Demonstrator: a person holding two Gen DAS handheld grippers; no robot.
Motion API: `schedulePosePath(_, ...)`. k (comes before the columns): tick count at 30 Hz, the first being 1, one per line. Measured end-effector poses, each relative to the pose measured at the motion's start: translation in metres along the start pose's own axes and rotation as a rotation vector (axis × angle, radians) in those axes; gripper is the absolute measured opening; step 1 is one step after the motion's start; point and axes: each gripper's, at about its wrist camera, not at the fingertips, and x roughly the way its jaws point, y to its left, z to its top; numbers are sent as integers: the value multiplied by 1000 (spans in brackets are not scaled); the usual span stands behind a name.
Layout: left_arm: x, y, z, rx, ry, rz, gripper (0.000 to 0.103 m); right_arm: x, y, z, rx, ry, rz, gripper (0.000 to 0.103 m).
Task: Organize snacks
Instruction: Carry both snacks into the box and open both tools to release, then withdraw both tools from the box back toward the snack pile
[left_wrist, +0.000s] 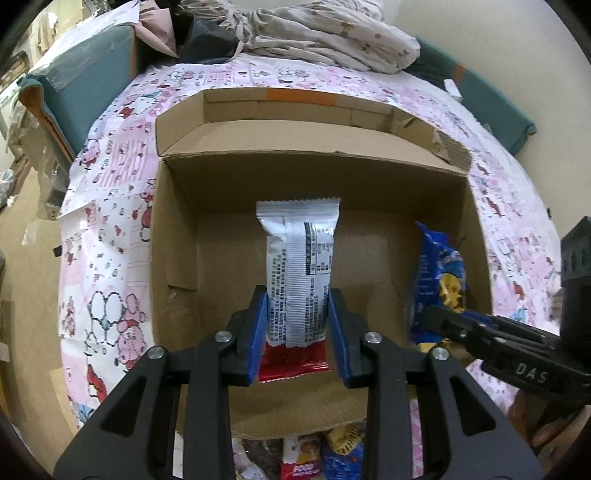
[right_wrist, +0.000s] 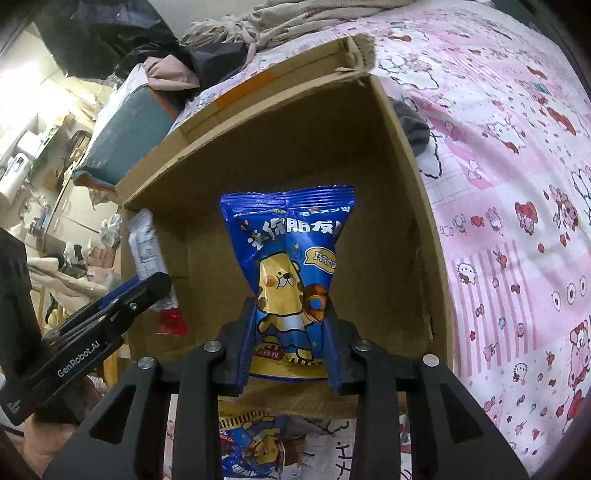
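An open cardboard box lies on a pink cartoon-print sheet. My left gripper is shut on a white snack bar pack with a red lower end, holding it upright inside the box near the middle. My right gripper is shut on a blue snack bag with a yellow bear, pinched at its waist, inside the box's right part. In the left wrist view the right gripper and blue bag show at the right; in the right wrist view the left gripper and white pack show at the left.
Several loose snack packs lie on the sheet just before the box's near wall. A heap of clothes sits beyond the box, with a teal cushion at the far left. The box's far flap stands open.
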Motion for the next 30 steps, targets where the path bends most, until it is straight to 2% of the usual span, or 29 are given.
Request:
schedulePosePath(1, -1, -1, 0, 3, -2, 4, 35, -1, 2, 0, -11, -5, -2, 37)
schedulePosePath(3, -4, -2, 0, 4, -20, 13, 50, -2, 4, 0, -15, -11, 0, 39)
schedulePosePath(4, -5, -1, 0, 1, -27, 22, 55, -3, 4, 1, -18, -16, -3, 44)
schedulePosePath(5, -7, -1, 1, -2, -32, 29, 65, -5, 5, 1, -20, -24, -7, 50)
schedulePosePath(6, -8, -1, 1, -5, -35, 29, 74, -7, 5, 1, -21, -35, -11, 63)
schedulePosePath(7, -9, 0, 1, -8, -39, 29, 78, -10, 5, 2, -24, -48, -16, 73)
schedulePosePath(8, -10, 1, 1, -12, -44, 30, 81, -12, 6, 2, -27, -55, -17, 76)
schedulePosePath(22, -36, 6, -11, -21, -94, 36, 82, -32, 7, -3, -16, -89, -8, 77)
schedulePosePath(30, -61, 16, -27, -42, -117, 38, 82, -57, 8, -25, -20, -99, -17, 77)
